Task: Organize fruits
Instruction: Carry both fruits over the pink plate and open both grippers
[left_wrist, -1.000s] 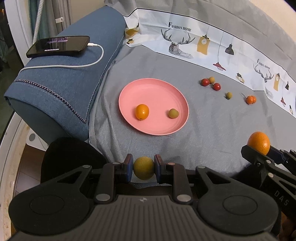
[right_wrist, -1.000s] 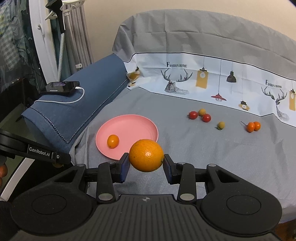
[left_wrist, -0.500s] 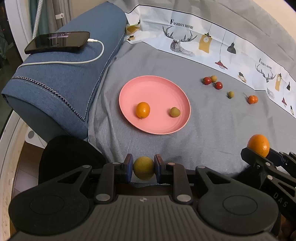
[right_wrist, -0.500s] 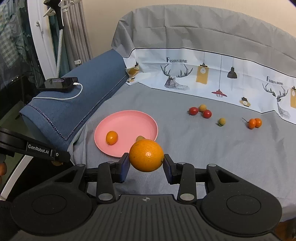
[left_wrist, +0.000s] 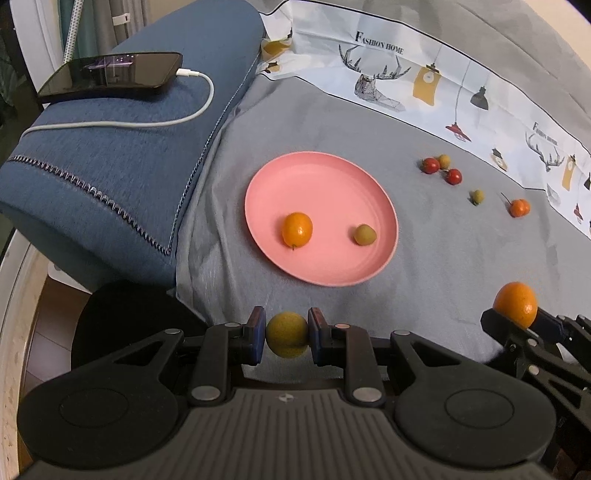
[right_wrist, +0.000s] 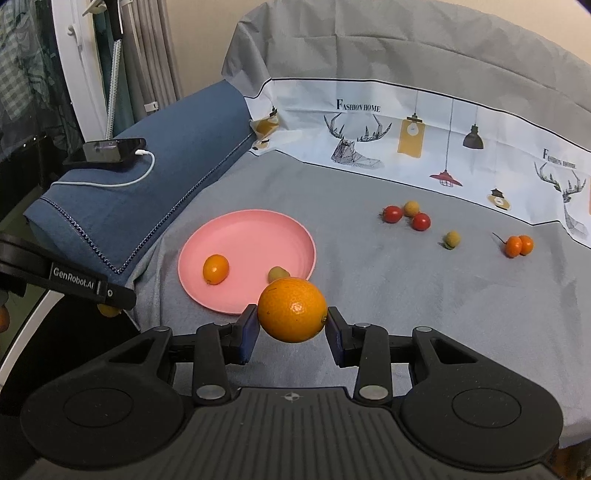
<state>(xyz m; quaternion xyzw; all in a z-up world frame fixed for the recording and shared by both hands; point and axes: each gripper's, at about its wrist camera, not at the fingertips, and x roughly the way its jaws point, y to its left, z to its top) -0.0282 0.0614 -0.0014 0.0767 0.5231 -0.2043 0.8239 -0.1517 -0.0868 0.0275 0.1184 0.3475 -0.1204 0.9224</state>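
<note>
Both grippers have come forward and slightly down toward the pink plate (left_wrist: 321, 177), which fills more of each view than it did a second ago. Neither grip has changed.

The left gripper (left_wrist: 287, 334) has its fingers drawn narrow, pressed on either side of a small yellow-green fruit (left_wrist: 287, 334). It hangs above the near edge of the grey bedspread (left_wrist: 424, 266), just short of the plate's near rim. The right gripper (right_wrist: 291, 326) has its fingers set wider around a large orange (right_wrist: 291, 310), which they hold clear of the cloth. In the right wrist view the orange overlaps the plate's near right rim.

The plate already carries two pieces: a small orange fruit (left_wrist: 297, 229) on its left half and a little greenish fruit (left_wrist: 365, 234) toward its right. Loose fruit lies well beyond the plate on the far right of the bedspread: two red tomatoes (left_wrist: 430, 165) with a yellowish one touching them, a single greenish fruit (left_wrist: 477, 196), and a pair of small orange ones (right_wrist: 519, 245) nearest the printed border. A phone (left_wrist: 110, 74) on a charging cable rests on the blue cushion (left_wrist: 122, 155) to the left, apart from the work.

By my reading, the approach means both carried fruits are about to be set on the plate. With two pieces sitting there already, the bare far part of the dish looks the safer landing, since round fruit may roll on release.
</note>
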